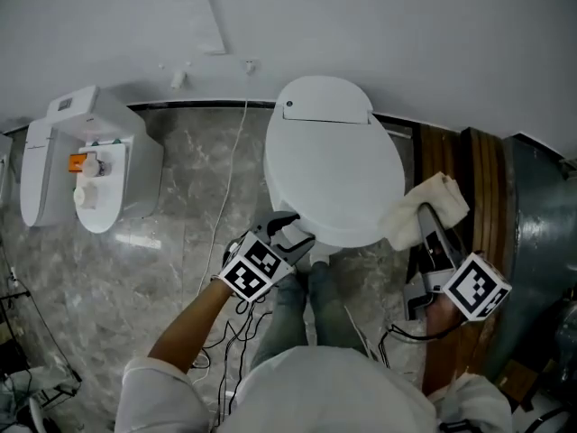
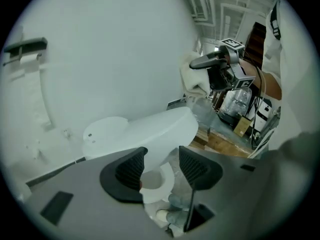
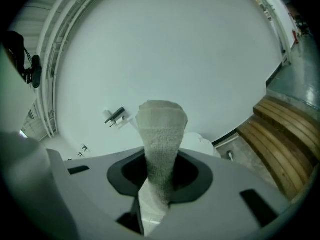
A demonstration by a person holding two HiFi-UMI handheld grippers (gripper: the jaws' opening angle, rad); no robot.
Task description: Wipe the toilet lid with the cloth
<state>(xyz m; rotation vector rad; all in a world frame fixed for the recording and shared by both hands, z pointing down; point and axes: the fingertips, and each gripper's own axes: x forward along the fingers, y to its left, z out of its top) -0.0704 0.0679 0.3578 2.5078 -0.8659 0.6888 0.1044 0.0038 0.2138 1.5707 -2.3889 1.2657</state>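
Observation:
The white toilet stands in the middle of the head view with its lid (image 1: 335, 168) shut. A cream cloth (image 1: 424, 207) hangs at the lid's right edge, and my right gripper (image 1: 433, 222) is shut on it. In the right gripper view the cloth (image 3: 161, 144) stands up between the jaws and hides most of the toilet behind it. My left gripper (image 1: 288, 234) is open at the toilet's front rim with nothing in it. Its own view shows the lid (image 2: 150, 129) just beyond the open left gripper (image 2: 161, 158), with the cloth (image 2: 192, 79) farther off.
A white unit with an orange part (image 1: 86, 165) stands on the marble floor at the left. A thin cable (image 1: 227, 188) runs along the floor left of the toilet. Wooden planks (image 1: 478, 188) and a dark metal body (image 1: 541, 233) lie to the right. The person's legs (image 1: 311, 309) are right in front of the toilet.

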